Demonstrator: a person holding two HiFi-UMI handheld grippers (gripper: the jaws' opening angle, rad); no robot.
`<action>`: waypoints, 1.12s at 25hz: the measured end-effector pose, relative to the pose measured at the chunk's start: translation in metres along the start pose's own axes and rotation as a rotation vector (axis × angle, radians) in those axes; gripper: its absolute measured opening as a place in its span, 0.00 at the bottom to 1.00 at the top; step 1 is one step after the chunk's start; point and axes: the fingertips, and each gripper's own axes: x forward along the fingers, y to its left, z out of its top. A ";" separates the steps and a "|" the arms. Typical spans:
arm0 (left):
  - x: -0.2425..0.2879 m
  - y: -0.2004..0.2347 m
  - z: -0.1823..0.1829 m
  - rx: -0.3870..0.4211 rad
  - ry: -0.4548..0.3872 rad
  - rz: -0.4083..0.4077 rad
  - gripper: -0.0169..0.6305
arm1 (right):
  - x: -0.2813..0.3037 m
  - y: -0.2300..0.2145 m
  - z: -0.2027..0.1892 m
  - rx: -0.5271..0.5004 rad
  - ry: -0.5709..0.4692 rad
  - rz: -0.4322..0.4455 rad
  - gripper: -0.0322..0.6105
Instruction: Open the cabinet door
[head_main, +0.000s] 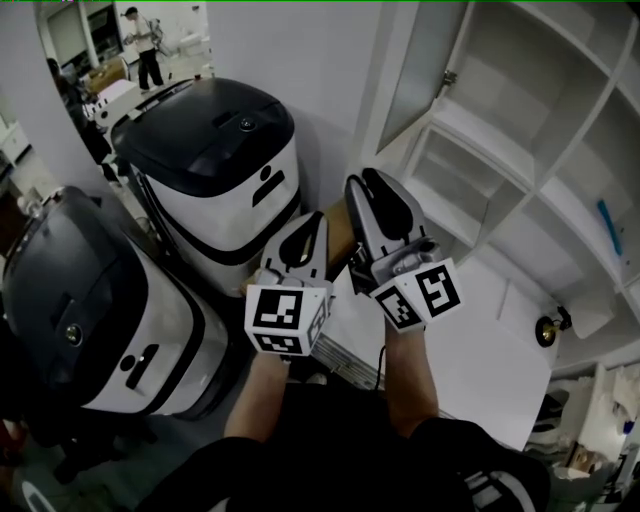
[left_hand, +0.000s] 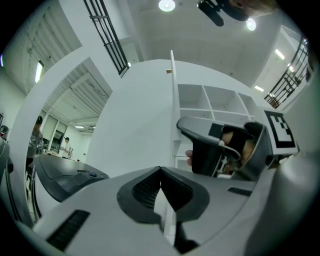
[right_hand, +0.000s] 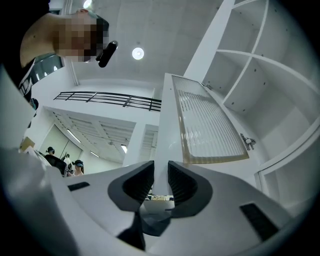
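Observation:
The white cabinet (head_main: 520, 130) stands at the right with bare shelves showing. Its upper door (head_main: 420, 70), with a ribbed pane (right_hand: 210, 125), hangs swung out on its hinge. A lower white door (head_main: 470, 340) with a round knob (head_main: 547, 330) lies swung out beneath my hands. My right gripper (head_main: 363, 180) (right_hand: 160, 167) is open near the cabinet's side; the white door edge (right_hand: 161, 125) shows in the gap beyond the pads, untouched. My left gripper (head_main: 320, 215) (left_hand: 160, 170) is just to its left, shut with tips meeting, and I see nothing in it.
Two black-topped white machines (head_main: 215, 170) (head_main: 90, 310) stand close on the left, near the left gripper. A white wall (head_main: 320, 60) rises behind them. People (head_main: 148, 50) stand far off at the back. A blue item (head_main: 610, 225) lies on a right shelf.

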 end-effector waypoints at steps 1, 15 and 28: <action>0.000 0.000 0.000 0.002 0.001 0.003 0.05 | -0.001 0.000 0.001 0.007 -0.006 0.007 0.21; 0.024 -0.052 -0.026 -0.023 0.064 -0.083 0.05 | -0.060 -0.042 -0.017 0.031 0.123 -0.092 0.10; 0.042 -0.141 -0.076 -0.054 0.161 -0.261 0.05 | -0.167 -0.094 -0.034 -0.077 0.282 -0.401 0.08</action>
